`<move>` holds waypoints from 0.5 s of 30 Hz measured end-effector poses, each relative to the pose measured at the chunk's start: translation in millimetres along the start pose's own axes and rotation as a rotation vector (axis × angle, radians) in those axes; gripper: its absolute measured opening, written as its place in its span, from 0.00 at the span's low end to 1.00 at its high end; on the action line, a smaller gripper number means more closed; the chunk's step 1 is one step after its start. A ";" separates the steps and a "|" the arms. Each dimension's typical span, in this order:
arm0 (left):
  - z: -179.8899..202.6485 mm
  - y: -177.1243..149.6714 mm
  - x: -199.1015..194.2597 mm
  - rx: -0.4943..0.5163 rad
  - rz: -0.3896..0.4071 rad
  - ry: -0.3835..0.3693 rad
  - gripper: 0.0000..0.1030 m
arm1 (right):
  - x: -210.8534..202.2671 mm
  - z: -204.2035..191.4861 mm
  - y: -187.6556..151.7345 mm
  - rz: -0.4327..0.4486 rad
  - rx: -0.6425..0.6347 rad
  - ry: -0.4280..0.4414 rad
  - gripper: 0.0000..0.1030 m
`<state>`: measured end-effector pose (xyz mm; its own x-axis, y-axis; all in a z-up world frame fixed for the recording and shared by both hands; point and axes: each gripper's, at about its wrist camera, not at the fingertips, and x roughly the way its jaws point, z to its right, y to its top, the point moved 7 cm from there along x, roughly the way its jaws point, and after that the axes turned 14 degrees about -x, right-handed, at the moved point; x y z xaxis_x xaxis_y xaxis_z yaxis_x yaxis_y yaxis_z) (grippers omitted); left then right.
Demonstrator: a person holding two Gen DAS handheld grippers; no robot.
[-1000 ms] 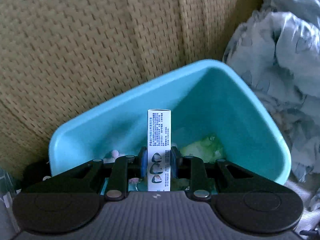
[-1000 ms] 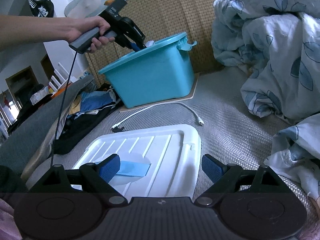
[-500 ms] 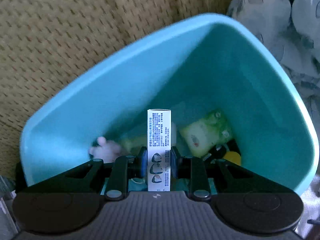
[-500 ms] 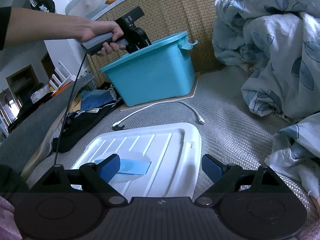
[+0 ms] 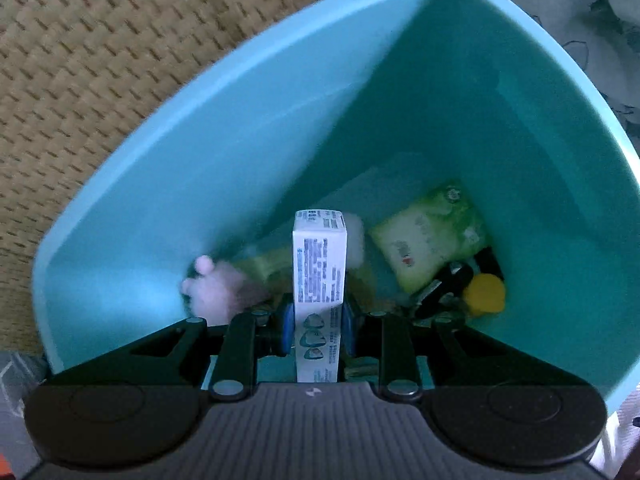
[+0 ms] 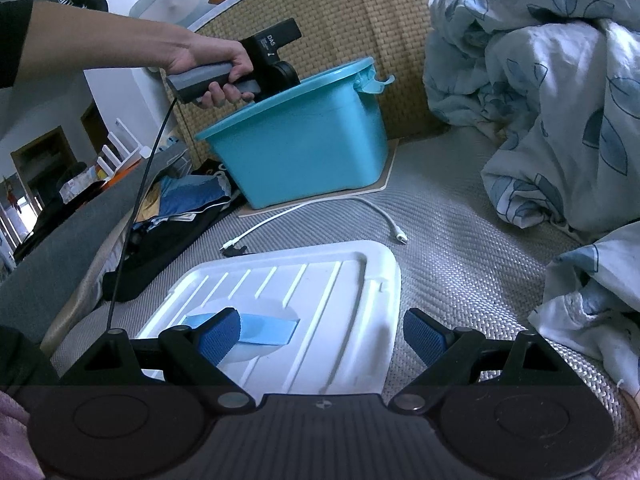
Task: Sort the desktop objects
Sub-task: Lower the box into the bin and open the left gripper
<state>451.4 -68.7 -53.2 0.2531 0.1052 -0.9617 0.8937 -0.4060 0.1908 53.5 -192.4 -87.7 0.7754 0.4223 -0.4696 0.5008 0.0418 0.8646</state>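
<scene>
1. One white printed box stands upright, clamped in the left claw inside the teal bin.
2. Below it lie a green packet, a yellow thing and a pink plush.
3. Right claw hangs apart, empty, over a white lid on the bed.

Home bedroom: rumpled leaf-print duvet, woven mat, clothes heap.
</scene>
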 end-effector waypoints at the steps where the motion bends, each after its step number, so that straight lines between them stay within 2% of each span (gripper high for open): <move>1: -2.5 -0.9 -2.1 -0.010 -0.001 -0.001 0.26 | 0.3 0.3 0.0 0.000 0.000 -0.001 0.90; 8: -9.9 -10.3 -5.8 -0.010 -0.007 0.023 0.26 | -0.8 1.0 0.9 0.000 -0.001 -0.009 0.90; 15: -5.5 -2.0 -3.9 0.004 0.000 0.038 0.29 | 0.3 0.8 0.6 -0.004 -0.007 -0.008 0.90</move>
<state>450.6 -63.3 -48.8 0.2670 0.1399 -0.9535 0.8922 -0.4099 0.1897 54.3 -192.9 -87.5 0.7765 0.4148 -0.4743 0.5010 0.0501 0.8640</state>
